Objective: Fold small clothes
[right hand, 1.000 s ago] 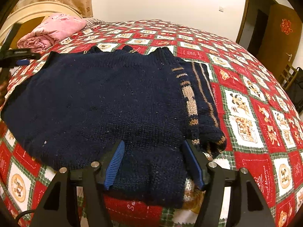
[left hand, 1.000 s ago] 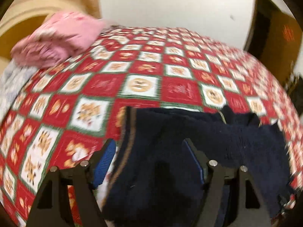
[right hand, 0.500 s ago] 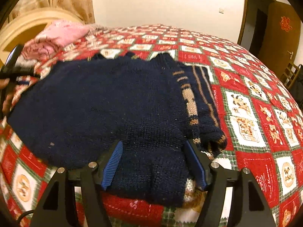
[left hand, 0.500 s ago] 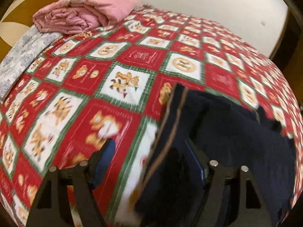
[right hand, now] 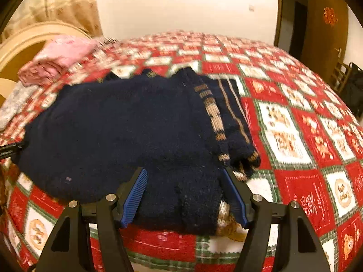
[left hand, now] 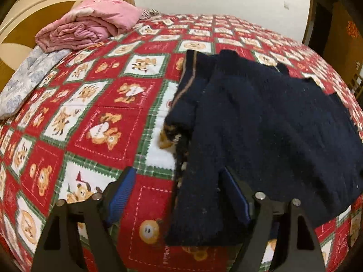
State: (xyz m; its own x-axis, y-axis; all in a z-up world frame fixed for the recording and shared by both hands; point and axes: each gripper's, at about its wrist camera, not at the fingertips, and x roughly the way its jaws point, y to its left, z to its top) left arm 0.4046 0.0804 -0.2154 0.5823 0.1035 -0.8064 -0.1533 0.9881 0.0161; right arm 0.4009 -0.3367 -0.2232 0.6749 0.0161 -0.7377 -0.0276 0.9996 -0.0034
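On the bed, a red, white and green patchwork quilt printed with teddy bears carries a dark navy knitted sweater with tan striped trim, which lies spread flat toward the near edge. One sleeve is folded in along the body, its tan-patterned cuff showing beside the main panel in the right wrist view. The left gripper has its blue-padded fingers spread wide apart; the sweater's lower hem lies between them, nearer the right finger, and nothing is clamped. The right gripper likewise stands with its jaws parted, the navy hem lying between the blue pads without being pinched. Whether either pair of fingers touches the knit, the pictures do not settle. The right wrist view is blurred. At the far corner of the bed a folded pink blanket rests near a cream curved headboard, with a grey-white floral cloth just beside it. A brown wooden door stands at the right, beyond a plain white wall
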